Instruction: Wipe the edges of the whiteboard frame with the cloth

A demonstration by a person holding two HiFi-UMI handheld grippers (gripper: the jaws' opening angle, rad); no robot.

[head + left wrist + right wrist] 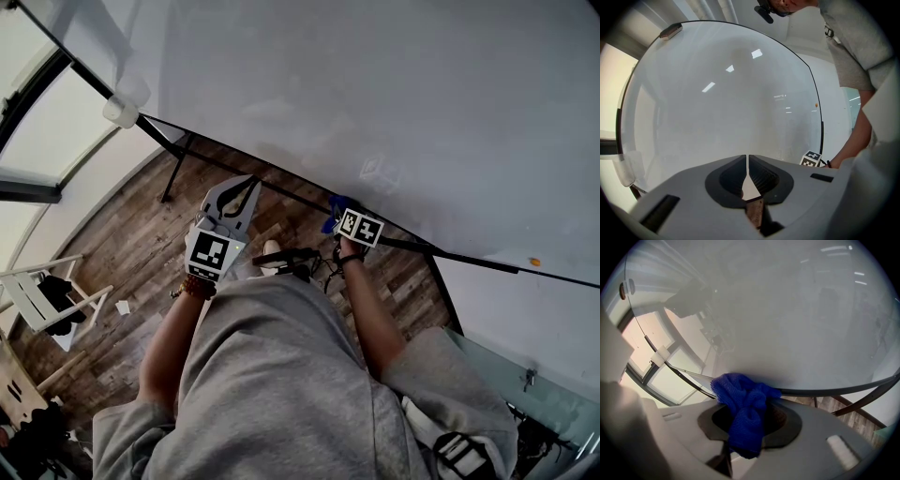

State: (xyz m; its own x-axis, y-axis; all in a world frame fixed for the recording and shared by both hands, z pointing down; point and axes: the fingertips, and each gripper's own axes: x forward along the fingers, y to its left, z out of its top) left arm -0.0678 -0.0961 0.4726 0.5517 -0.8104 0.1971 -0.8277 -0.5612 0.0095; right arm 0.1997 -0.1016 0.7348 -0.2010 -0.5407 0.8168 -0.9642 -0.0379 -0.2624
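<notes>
No readable text, labels, brands, numbers or signs in any view.

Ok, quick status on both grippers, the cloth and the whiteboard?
Left gripper: jaws together, nothing between them.
Right gripper: shut on the blue cloth.
Blue cloth: bunched up, against the frame's bottom edge.
Whiteboard: surface blank, no writing visible.

A brown wood-plank floor (122, 244) spread from the centre of the head view toward eight o'clock. At nine o'clock stood a white slatted wooden rack (22, 302) with a black garment (58, 296) draped over it. A small white paper scrap (123, 307) lay near the rack's three o'clock side.
</notes>
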